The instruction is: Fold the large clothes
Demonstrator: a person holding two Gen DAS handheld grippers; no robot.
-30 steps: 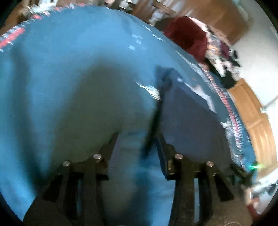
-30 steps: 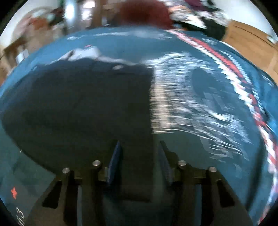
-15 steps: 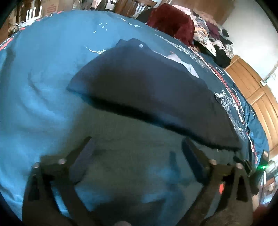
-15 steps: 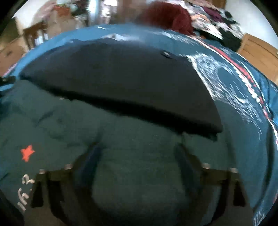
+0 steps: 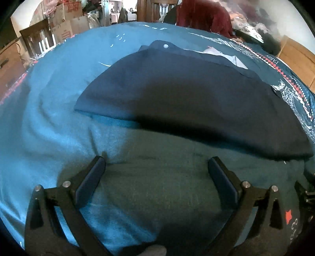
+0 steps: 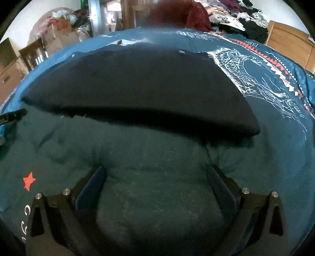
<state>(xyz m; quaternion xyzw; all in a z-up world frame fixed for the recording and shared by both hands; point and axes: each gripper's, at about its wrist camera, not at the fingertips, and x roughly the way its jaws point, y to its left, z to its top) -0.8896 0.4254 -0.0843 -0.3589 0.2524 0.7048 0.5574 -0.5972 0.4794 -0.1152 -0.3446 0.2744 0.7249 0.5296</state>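
Note:
A dark navy garment (image 5: 187,98) lies folded flat on the teal bedspread (image 5: 59,118); a silver snap and a white inner patch show at its far edge. In the right wrist view the same navy garment (image 6: 137,88) spreads across the middle. My left gripper (image 5: 157,163) hovers open just short of the garment's near fold edge, nothing between its fingers. My right gripper (image 6: 156,171) is open too, empty, over the bedspread (image 6: 157,197) near that same edge. The tip of the left gripper (image 6: 11,116) peeks in at the left edge of the right wrist view.
A dark red garment (image 5: 206,15) and a heap of mixed clothes (image 6: 240,19) lie at the far side of the bed. Cardboard boxes (image 5: 65,25) and a wooden chair (image 5: 37,43) stand beyond the left edge. Wooden furniture (image 6: 291,45) sits at the right.
Both grippers were shut on the navy fabric a second ago. They have let go, opened wide and pulled back, leaving the garment folded over on the bed.

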